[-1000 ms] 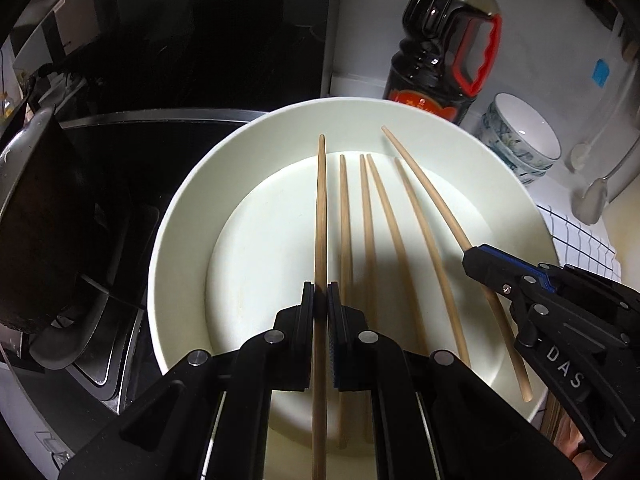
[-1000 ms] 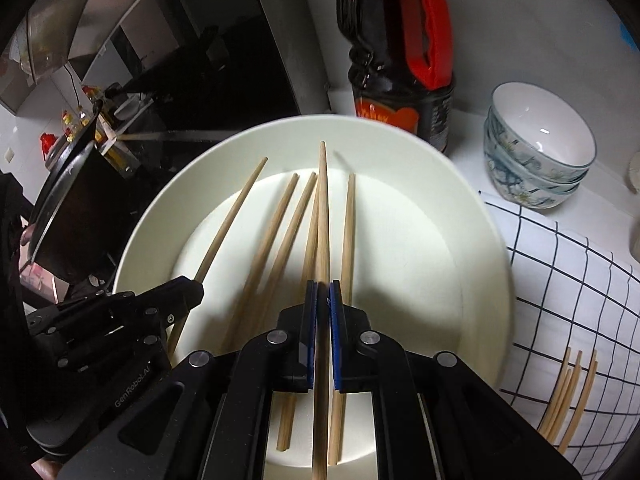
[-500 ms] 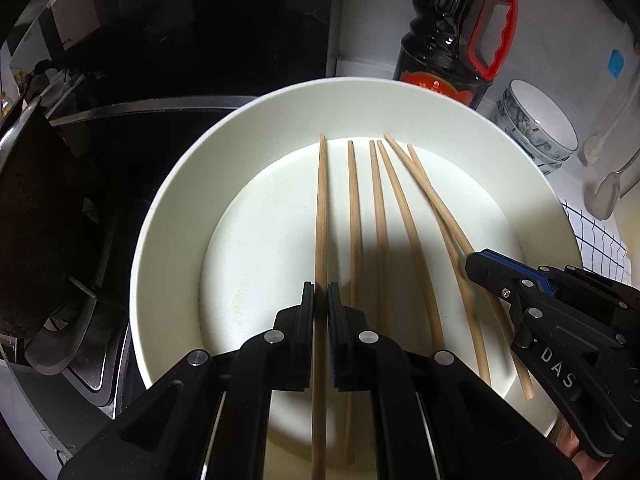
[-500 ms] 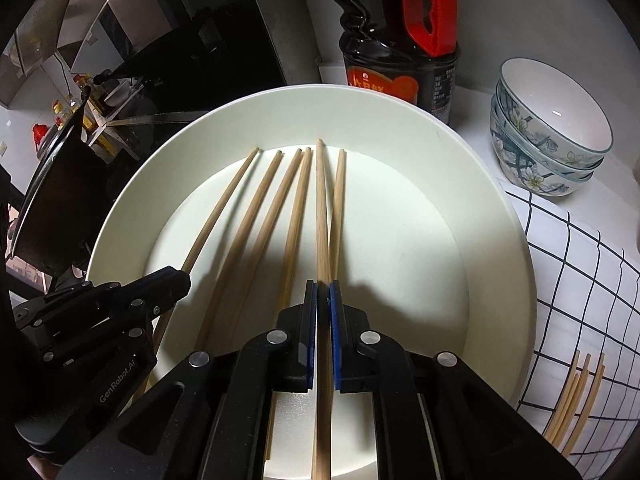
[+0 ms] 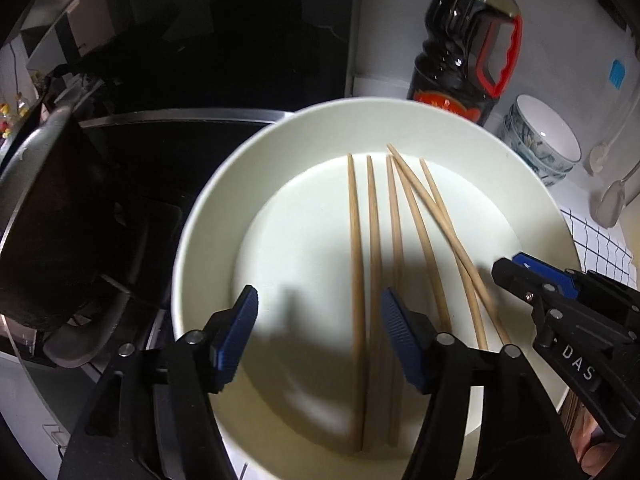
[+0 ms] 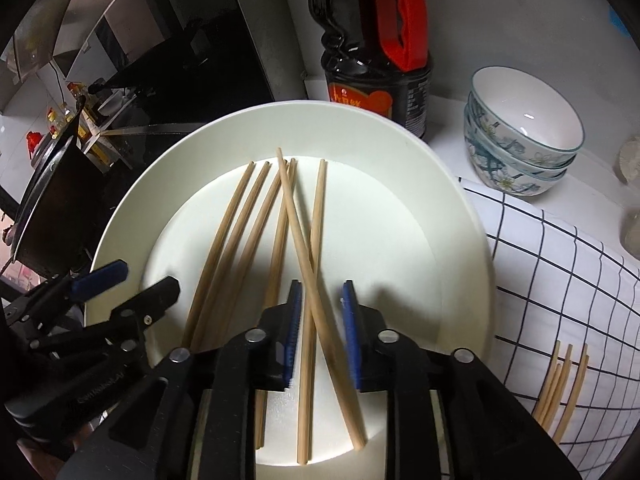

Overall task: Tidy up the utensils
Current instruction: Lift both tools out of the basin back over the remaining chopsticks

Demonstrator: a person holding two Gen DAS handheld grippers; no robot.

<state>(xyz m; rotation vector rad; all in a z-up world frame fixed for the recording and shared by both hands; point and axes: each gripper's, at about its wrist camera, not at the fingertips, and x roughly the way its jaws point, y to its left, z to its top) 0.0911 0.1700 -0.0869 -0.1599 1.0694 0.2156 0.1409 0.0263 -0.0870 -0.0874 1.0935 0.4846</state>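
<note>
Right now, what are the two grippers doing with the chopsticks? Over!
Left gripper and right gripper: fingers just opened, gripping nothing. Six chopsticks loose on the white plate, two crossed. Nothing in the way.

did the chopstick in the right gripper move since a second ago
Yes. The right gripper jaws have just been opening, and the chopstick between them now lies slanted on the white plate, across a neighbouring one, instead of pointing straight toward the soy sauce bottle.

The letters "DAS" stand in white on the black body of the right gripper (image 5: 532,280). The red label on the dark bottle (image 6: 372,40) is unreadable.
</note>
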